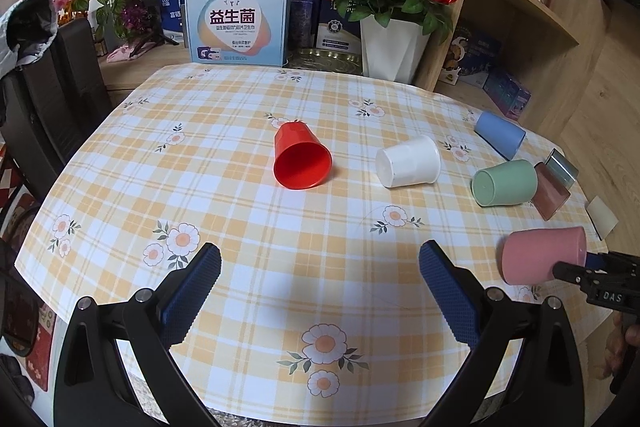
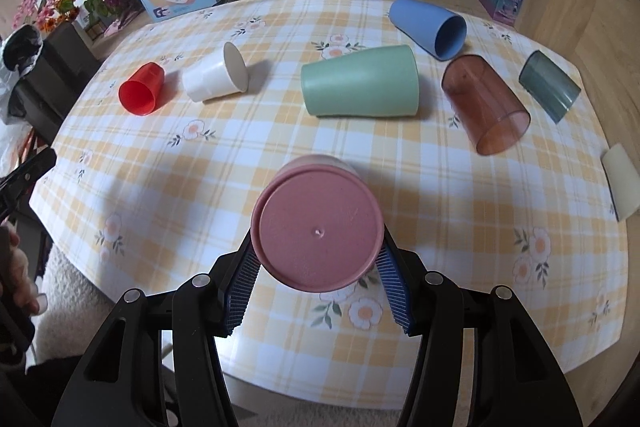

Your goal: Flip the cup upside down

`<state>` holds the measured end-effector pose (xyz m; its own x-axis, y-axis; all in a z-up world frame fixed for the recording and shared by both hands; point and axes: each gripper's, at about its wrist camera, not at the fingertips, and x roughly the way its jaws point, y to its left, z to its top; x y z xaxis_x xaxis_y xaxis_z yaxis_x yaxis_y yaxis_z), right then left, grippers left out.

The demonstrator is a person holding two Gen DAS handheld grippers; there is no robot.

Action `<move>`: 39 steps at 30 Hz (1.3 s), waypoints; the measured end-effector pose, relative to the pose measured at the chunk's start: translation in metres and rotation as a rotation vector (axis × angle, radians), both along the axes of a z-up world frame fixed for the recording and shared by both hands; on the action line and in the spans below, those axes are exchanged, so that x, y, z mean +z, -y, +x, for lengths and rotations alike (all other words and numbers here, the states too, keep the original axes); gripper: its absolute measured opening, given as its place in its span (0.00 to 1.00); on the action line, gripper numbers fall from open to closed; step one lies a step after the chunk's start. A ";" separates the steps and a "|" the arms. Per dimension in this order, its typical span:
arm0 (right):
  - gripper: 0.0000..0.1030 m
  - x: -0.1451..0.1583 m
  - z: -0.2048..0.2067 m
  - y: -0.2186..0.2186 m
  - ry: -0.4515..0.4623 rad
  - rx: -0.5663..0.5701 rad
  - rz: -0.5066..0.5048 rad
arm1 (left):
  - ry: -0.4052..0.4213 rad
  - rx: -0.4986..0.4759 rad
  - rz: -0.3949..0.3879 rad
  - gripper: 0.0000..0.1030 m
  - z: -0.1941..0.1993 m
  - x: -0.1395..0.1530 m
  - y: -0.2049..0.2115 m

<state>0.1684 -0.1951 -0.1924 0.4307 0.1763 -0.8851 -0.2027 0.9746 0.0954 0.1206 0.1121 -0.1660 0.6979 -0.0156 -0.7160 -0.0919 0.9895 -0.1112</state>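
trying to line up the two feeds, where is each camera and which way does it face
Left wrist: sits on the left gripper, above the near table edge, facing across the checked tablecloth at the red cup and white cup; its open blue pads frame the view, and the right gripper enters at right.
Right wrist: sits on the right gripper, looking down on the base of the pink cup clamped between its pads; the person's left hand shows at left.
Shared: pink cup, red, white, green cup, blue cup, tablecloth.
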 end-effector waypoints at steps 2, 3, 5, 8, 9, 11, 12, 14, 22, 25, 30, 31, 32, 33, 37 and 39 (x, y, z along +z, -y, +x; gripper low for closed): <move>0.53 0.000 0.004 -0.003 0.004 0.003 -0.010 | 0.002 -0.010 -0.001 0.94 0.000 0.001 0.002; 0.53 0.000 0.006 -0.005 0.006 0.005 -0.014 | 0.002 -0.019 0.001 0.94 0.000 0.001 0.003; 0.53 0.000 0.008 -0.006 0.009 0.007 -0.017 | 0.001 -0.033 0.006 0.94 0.001 0.001 0.007; 0.53 0.000 0.012 -0.007 0.009 0.006 -0.019 | 0.002 -0.047 0.010 0.94 0.000 0.003 0.011; 0.53 0.000 0.013 -0.007 0.008 0.005 -0.019 | 0.002 -0.050 0.013 0.94 0.000 0.004 0.012; 0.53 -0.001 0.014 -0.008 0.008 0.004 -0.019 | 0.003 -0.055 0.017 0.94 0.000 0.006 0.014; 0.53 0.000 0.014 -0.008 0.008 0.003 -0.018 | 0.004 -0.057 0.019 0.94 0.000 0.007 0.015; 0.53 -0.001 0.015 -0.007 0.005 -0.006 -0.009 | 0.006 -0.062 0.024 0.94 0.000 0.008 0.018; 0.52 -0.005 0.018 -0.002 0.006 -0.039 0.012 | 0.016 -0.076 0.042 0.94 -0.004 0.015 0.025; 0.52 -0.002 0.016 -0.001 0.017 -0.046 0.019 | 0.018 -0.082 0.049 0.94 -0.005 0.018 0.029; 0.53 0.011 0.008 0.003 0.042 -0.059 0.031 | 0.036 -0.100 0.064 0.94 -0.008 0.029 0.036; 0.53 0.014 0.006 0.003 0.048 -0.060 0.033 | 0.041 -0.104 0.068 0.94 -0.008 0.033 0.038; 0.53 0.020 0.002 0.005 0.058 -0.063 0.045 | 0.046 -0.106 0.070 0.94 -0.009 0.036 0.038; 0.54 0.024 0.000 0.006 0.063 -0.065 0.057 | 0.055 -0.109 0.071 0.94 -0.010 0.041 0.039; 0.68 0.049 -0.015 0.008 0.116 -0.066 0.115 | 0.083 -0.118 0.052 0.94 -0.013 0.063 0.040; 0.73 0.065 -0.025 0.007 0.152 -0.070 0.126 | 0.102 -0.125 0.050 0.94 -0.016 0.079 0.041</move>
